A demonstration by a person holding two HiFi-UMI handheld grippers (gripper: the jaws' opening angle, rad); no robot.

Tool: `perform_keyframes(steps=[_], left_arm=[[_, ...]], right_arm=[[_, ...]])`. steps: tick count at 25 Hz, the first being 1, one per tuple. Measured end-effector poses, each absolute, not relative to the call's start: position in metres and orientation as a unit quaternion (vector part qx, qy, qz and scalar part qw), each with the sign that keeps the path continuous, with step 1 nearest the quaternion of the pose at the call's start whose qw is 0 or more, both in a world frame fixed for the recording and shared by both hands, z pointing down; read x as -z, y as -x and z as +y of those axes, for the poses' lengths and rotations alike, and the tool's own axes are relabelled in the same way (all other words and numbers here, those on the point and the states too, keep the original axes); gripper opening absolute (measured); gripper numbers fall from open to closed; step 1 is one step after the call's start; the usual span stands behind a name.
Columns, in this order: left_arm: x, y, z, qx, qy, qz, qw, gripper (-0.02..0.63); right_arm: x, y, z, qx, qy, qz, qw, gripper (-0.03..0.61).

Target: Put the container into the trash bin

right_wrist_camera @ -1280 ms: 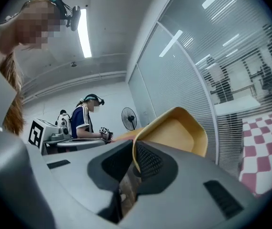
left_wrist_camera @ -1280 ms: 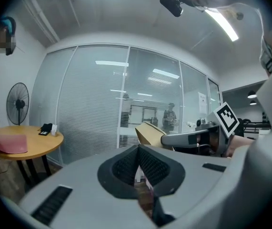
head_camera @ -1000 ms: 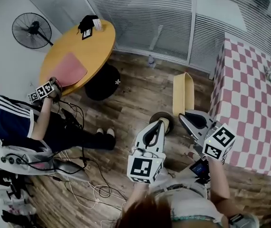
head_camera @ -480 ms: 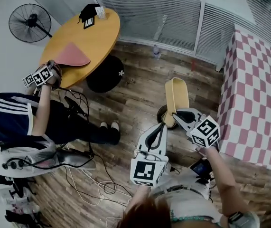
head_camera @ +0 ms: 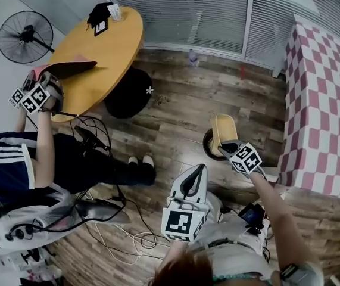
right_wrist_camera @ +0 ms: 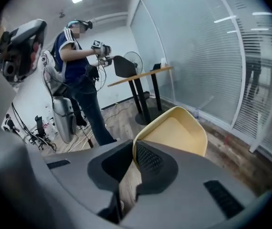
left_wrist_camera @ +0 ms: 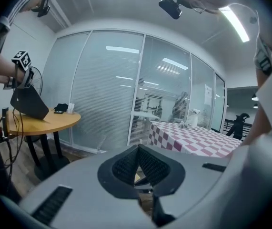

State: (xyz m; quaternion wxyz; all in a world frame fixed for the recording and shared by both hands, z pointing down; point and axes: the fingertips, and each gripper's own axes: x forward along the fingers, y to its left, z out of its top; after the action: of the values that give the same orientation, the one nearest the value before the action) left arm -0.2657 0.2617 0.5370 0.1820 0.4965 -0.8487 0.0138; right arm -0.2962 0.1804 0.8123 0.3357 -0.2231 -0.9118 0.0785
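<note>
descent is what has just changed: the right gripper [head_camera: 228, 149] has dropped steeply from where it hung a second ago, taking the yellow container [head_camera: 224, 130] down with it. earlier the container stood high above the wooden floor [head_camera: 175, 109] beside the trash bin [head_camera: 207, 142] and looked long. now it looks short and sits squarely over the bin's dark mouth, with only the bin's left rim showing past it. whether its lower end is already below the rim or just above it, the head view does not tell.

the grip itself is the same — in the right gripper view the tongs stand narrow, pinched on the container's near rim, with the yellow wall between the two pads and the shallow body reaching out ahead. the left gripper [head_camera: 199, 168] has sunk a little too and keeps off to the side, its jaws closed together on nothing.

my reading: the carry is about done and the container is lined up for release. what looks left is parting the right jaws. held by one edge and tilted, the container could catch the rim and tip out, so a little more lowering seems wise.
</note>
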Motion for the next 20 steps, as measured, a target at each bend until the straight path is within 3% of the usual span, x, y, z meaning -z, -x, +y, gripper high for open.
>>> perform_keyframes(steps=[6,13,15,16,20], left_arm=[[-0.557,0.268,0.281,-0.016,-0.494,-0.846,0.199,0.006],[-0.568,0.271,0.285,-0.015,-0.478,-0.854,0.207,0.005],[-0.569,0.269,0.287,-0.015,-0.469,-0.858,0.207,0.006],[-0.569,0.269,0.288,-0.013,-0.464,-0.861,0.207,0.005],[-0.565,0.27,0.29,-0.012,-0.445,-0.87,0.212,0.005]], right_arm=[[-0.894,0.284,0.184,-0.103,0.191,-0.885,0.411,0.017],[-0.917,0.295,0.172,-0.105,0.179,-0.884,0.419,0.026],[-0.926,0.296,0.167,-0.11,0.174,-0.882,0.424,0.156],[-0.929,0.296,0.163,-0.112,0.171,-0.88,0.429,0.182],[-0.931,0.286,0.156,-0.102,0.166,-0.873,0.447,0.204]])
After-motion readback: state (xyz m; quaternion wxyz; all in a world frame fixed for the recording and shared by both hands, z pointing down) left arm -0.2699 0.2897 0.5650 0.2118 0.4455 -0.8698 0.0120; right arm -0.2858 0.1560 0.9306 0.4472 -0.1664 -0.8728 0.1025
